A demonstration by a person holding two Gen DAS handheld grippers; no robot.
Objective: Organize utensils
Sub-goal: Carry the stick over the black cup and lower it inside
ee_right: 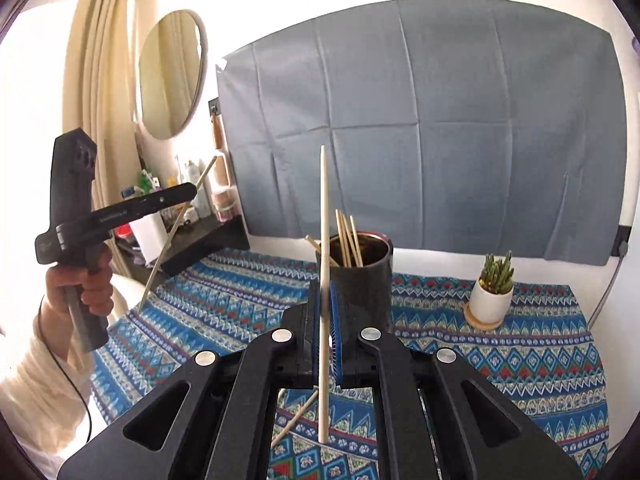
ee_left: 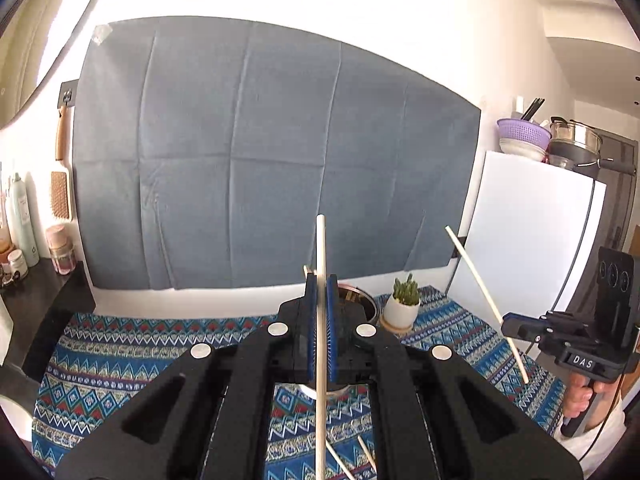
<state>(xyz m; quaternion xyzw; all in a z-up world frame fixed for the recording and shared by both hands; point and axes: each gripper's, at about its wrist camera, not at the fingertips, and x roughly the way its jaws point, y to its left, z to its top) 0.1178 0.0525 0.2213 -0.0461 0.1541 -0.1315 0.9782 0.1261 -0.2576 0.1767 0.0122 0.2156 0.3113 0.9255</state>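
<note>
My left gripper is shut on a pale wooden chopstick that stands upright between its blue pads. My right gripper is likewise shut on an upright chopstick. Each wrist view shows the other gripper off to the side, held in a hand: the right gripper with its tilted chopstick, the left gripper with its slanted chopstick. A black cup holding several chopsticks stands just beyond my right gripper. Loose chopsticks lie on the patterned cloth below.
A small cactus in a white pot stands on a wooden coaster right of the cup. A grey cloth hangs on the back wall. A dark shelf with bottles borders the left, a white fridge the right.
</note>
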